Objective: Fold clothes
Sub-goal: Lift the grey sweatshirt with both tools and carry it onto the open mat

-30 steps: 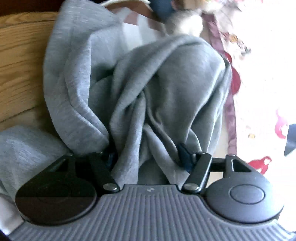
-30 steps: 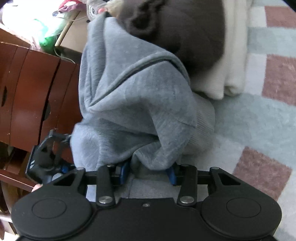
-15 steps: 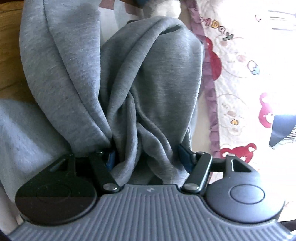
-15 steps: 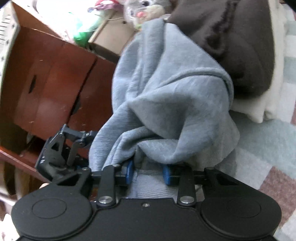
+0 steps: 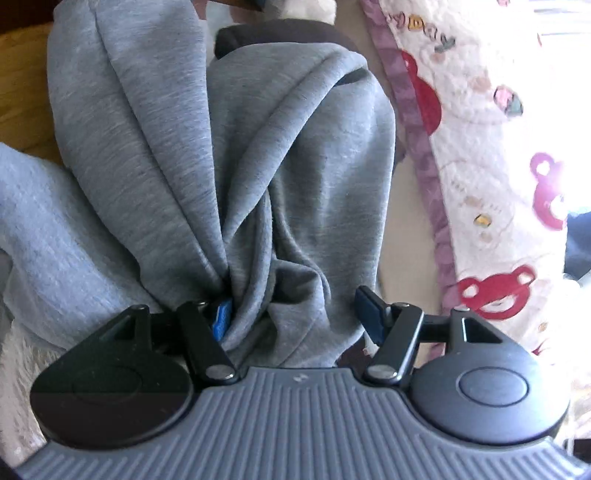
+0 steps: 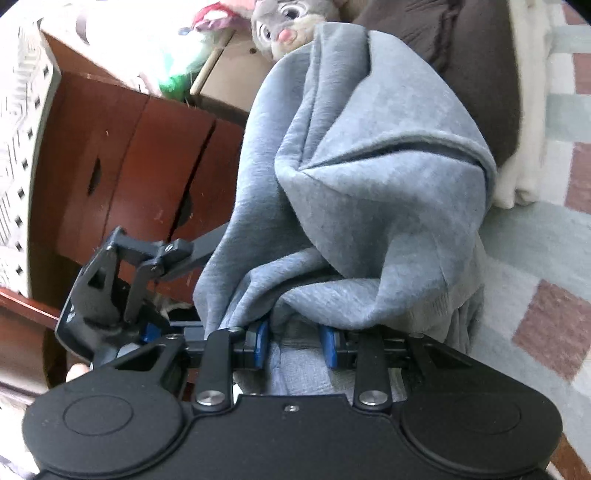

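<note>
Where lettering shows on the bear-print quilt (image 5: pixel 491 155), only "DAY" reads. Both tongs, left gripper (image 5: pixel 295 314) and right gripper (image 6: pixel 294 341), clamp the grey garment (image 6: pixel 362 192), bunched above a checked rug (image 6: pixel 535 288) beside a red-brown cabinet (image 6: pixel 122 166) and a plush rabbit (image 6: pixel 284 22).

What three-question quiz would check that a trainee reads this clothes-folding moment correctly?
1. True or false: both grippers grip the same grey garment.
2. In the right wrist view, what sits just above the garment's top edge? A) a plush rabbit B) a lamp C) a shoe
3. Fill in: the rug under the garment is patterned in ____.

Key:
1. True: the left gripper and the right gripper each have grey cloth bunched between the fingers.
2. A, the plush rabbit.
3. Checks, on the rug.
</note>
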